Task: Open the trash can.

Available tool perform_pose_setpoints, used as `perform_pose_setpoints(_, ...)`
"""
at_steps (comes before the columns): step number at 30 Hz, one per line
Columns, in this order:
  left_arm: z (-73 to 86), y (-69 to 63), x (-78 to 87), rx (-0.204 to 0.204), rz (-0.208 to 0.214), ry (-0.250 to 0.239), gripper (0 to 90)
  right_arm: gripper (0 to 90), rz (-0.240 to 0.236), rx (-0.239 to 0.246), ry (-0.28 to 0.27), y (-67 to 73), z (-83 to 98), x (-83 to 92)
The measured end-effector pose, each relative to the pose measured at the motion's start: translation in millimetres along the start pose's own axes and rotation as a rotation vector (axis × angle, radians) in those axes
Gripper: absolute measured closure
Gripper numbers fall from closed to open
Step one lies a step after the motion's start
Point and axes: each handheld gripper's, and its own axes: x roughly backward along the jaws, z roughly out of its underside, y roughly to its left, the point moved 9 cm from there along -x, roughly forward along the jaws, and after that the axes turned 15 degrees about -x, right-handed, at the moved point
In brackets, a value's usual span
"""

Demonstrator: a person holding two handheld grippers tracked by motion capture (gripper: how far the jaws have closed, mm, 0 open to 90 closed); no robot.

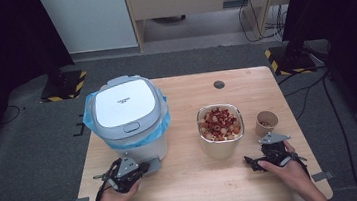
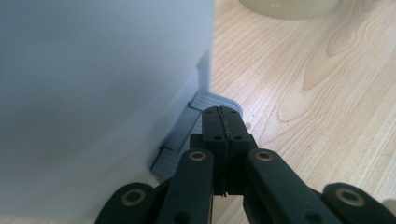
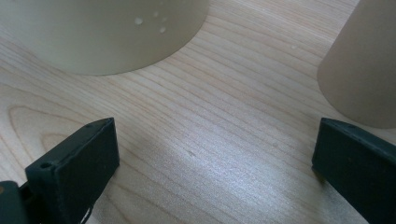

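A white pedal bin (image 1: 129,116) with a grey lid and a blue liner stands at the table's left. Its grey foot pedal (image 2: 194,126) sticks out at the base. My left gripper (image 2: 223,120) is shut, its tips resting on or just over the pedal; I cannot tell if they touch. A cream bowl (image 1: 220,125) of red and pale food scraps sits mid-table, with a small paper cup (image 1: 266,122) to its right. My right gripper (image 3: 212,156) is open wide, low over bare wood, between the bowl (image 3: 100,32) and the cup (image 3: 364,65).
The wooden table (image 1: 200,178) has free room along its front edge between the two hands. A round cable hole (image 1: 219,84) sits at the back. Dark stands and cables lie on the floor behind the table.
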Motion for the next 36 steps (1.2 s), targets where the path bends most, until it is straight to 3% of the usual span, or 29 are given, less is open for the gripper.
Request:
perform_pose_setpoints(4, -1.1, -4.5, -11.2, -0.042, 0.010, 0.038, 89.8, 0.9, -0.001, 0.001, 0.000, -0.1, 0.0, 0.1)
perform_pose_setpoints(15, -1.9, -4.6, -19.5, -0.062, -0.007, 0.053, 89.8, 0.9, -0.001, 0.005, 0.000, -0.3, 0.1, 0.3)
perform_pose_setpoints(19, -1.0, -6.3, -21.1, -0.088, -0.018, 0.067, 89.9, 0.9, -0.001, 0.006, 0.000, -0.3, 0.2, 0.4)
perform_pose_setpoints(21, 0.1, -5.1, -21.1, -0.065, -0.011, 0.060, 89.9, 0.9, -0.001, 0.008, -0.003, -0.5, 0.1, 0.3)
perform_pose_setpoints(26, 0.1, -6.4, -22.4, -0.101, -0.035, 0.083, 89.9, 0.9, 0.000, 0.004, -0.004, -0.5, 0.5, 0.6)
perform_pose_setpoints(36, 3.5, -7.5, -26.2, -0.090, -0.024, 0.094, 89.9, 0.9, 0.000, 0.004, -0.004, -0.4, 0.6, 0.6)
